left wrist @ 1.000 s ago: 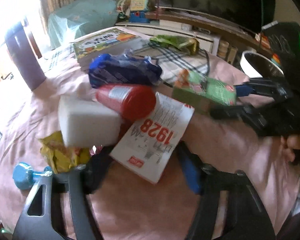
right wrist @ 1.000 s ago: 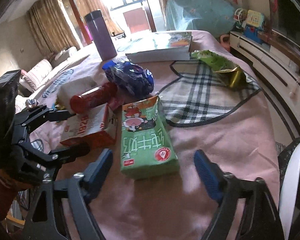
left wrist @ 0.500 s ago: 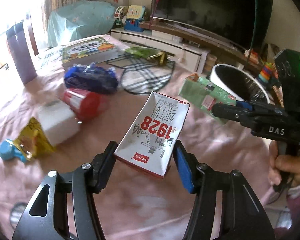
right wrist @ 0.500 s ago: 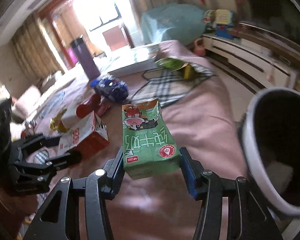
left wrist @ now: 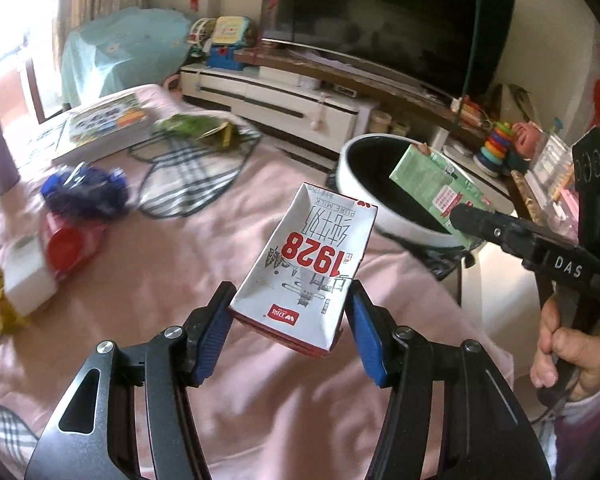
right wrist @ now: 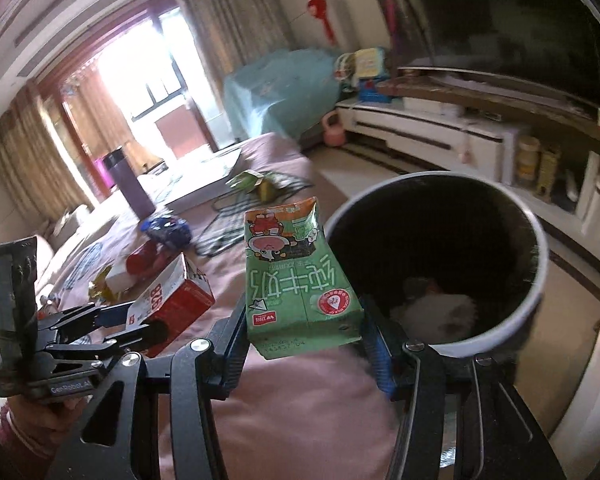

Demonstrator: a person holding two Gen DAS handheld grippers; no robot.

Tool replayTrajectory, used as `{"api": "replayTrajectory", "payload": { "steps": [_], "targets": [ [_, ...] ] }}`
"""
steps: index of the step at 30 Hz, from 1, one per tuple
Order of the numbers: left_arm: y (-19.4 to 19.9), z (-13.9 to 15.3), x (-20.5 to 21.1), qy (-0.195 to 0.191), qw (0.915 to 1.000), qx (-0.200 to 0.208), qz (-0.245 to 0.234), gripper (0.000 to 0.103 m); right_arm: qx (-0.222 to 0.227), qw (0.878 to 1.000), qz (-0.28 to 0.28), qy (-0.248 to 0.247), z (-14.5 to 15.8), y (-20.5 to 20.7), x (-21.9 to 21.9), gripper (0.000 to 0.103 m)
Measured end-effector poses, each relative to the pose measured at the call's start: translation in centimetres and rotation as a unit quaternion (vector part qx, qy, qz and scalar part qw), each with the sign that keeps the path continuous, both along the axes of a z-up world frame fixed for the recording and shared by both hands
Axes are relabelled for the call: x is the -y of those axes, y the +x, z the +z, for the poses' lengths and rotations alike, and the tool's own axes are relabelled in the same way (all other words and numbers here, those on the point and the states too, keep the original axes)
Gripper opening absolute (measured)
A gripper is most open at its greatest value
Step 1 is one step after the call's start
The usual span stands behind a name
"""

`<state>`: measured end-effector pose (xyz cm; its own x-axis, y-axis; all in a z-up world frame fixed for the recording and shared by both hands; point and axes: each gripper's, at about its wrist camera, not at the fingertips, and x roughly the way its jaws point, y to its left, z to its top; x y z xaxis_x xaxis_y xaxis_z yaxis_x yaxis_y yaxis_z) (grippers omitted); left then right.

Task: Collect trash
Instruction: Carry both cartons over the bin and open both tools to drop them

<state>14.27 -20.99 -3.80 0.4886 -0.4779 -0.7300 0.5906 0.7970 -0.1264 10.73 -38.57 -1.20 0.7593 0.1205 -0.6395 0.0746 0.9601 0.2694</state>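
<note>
Gripping a white-and-red milk carton by its sides, the left gripper held it clear above the pink tablecloth. The right gripper was clamped on a green milk carton, held right beside the rim of the white bin, where some white trash already lay. A red can, a blue wrapper and a white box lay on the table.

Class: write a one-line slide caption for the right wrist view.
Right claw grips a green carton beside the bin; left claw holds a red carton.
</note>
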Motion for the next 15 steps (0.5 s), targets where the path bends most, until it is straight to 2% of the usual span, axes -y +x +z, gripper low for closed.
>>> {"api": "replayTrajectory", "payload": {
  "steps": [15],
  "targets": [
    [0.4,1.8,6.9,0.01,0.9991,0.02,-0.037,0.056,0.013,0.998,-0.055,-0.011,0.6,-1.3,5.3,0.052]
  ]
}}
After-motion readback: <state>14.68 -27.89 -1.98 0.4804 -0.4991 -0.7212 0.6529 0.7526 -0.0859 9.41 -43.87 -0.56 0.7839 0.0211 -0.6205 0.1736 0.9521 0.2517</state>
